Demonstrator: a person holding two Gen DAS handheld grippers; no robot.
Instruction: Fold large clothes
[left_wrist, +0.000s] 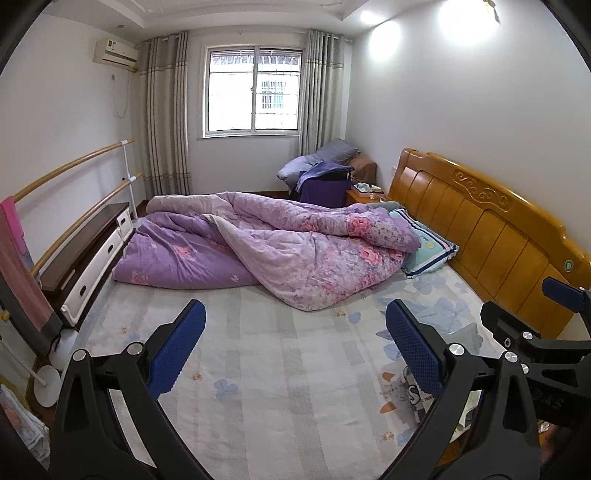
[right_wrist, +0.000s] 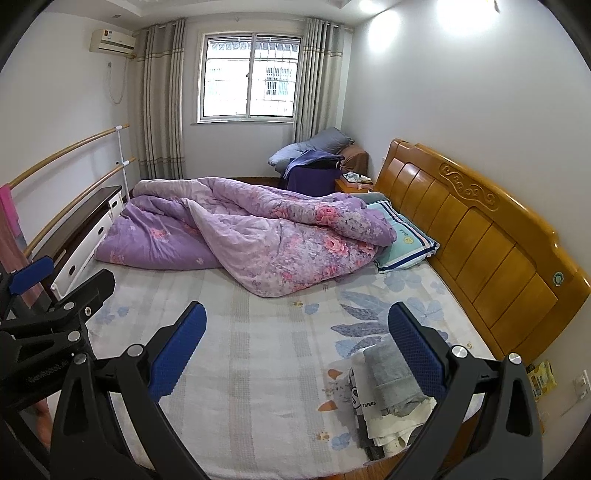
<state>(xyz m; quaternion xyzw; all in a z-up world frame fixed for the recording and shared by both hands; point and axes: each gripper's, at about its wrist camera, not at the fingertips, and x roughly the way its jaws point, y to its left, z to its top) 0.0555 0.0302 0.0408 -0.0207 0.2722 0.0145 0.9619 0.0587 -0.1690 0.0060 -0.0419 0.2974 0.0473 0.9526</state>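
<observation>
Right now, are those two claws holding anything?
Left claw: open, holding nothing, above the bed sheet.
Right claw: open, holding nothing.

Rumpled purple quilt (right_wrist: 236, 229) beside striped pillow (right_wrist: 406, 240), wooden headboard (right_wrist: 480, 221).

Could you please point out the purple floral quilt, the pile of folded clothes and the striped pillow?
purple floral quilt (right_wrist: 280, 240), right wrist view, its rumpled middle.
pile of folded clothes (right_wrist: 391, 380), right wrist view, the grey item on top.
striped pillow (left_wrist: 430, 247), left wrist view, its pale green face.
</observation>
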